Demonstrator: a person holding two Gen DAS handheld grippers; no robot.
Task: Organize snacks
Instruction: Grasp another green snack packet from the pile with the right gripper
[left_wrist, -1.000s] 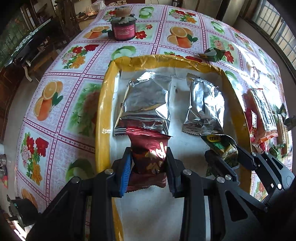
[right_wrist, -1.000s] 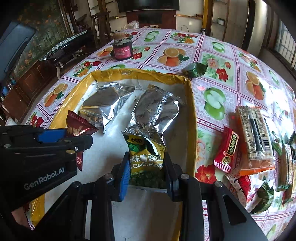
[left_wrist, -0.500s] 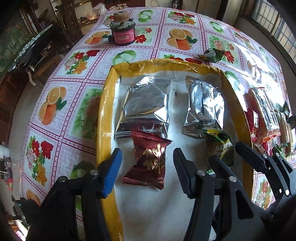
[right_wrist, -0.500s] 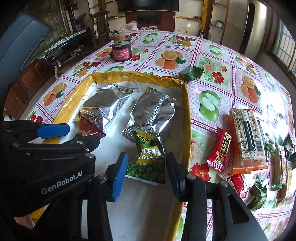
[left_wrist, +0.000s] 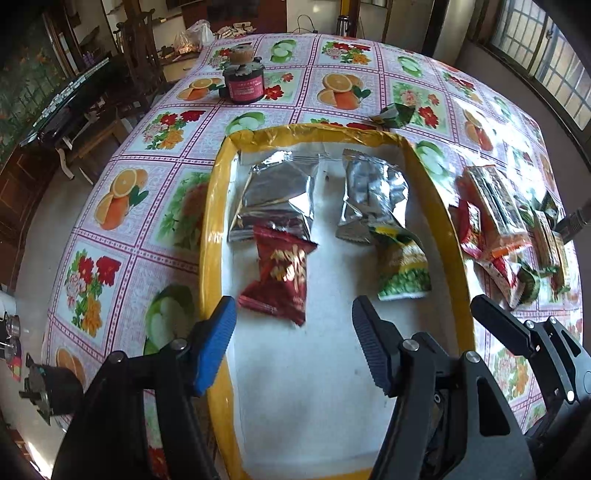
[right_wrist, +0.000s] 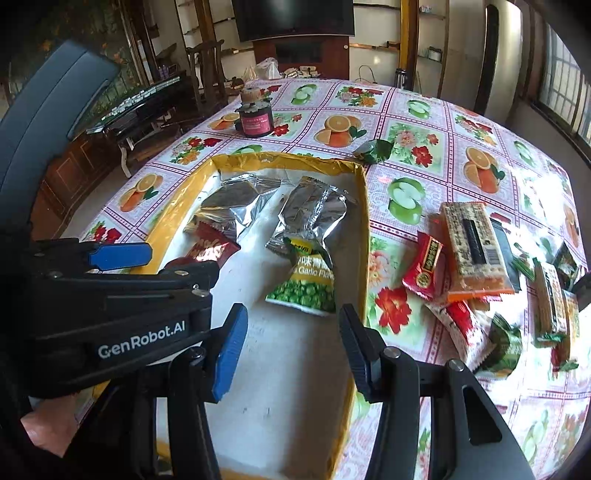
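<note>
Fruit-print tablecloth (left_wrist: 332, 85) bears yellow-rimmed tray (left_wrist: 208, 236); both tools spread, just opened, empty

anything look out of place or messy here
One green wrapper lies alone on the tablecloth just beyond the tray, apart from the loose snack pile to the tray's right. The four packets inside the tray lie flat; nothing looks spilled or torn.

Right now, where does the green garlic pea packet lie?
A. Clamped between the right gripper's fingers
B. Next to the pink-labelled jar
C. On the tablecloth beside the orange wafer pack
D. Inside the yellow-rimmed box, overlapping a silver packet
D: the green pea packet lies on the floor of the yellow-rimmed box, its top over a silver packet.
</note>
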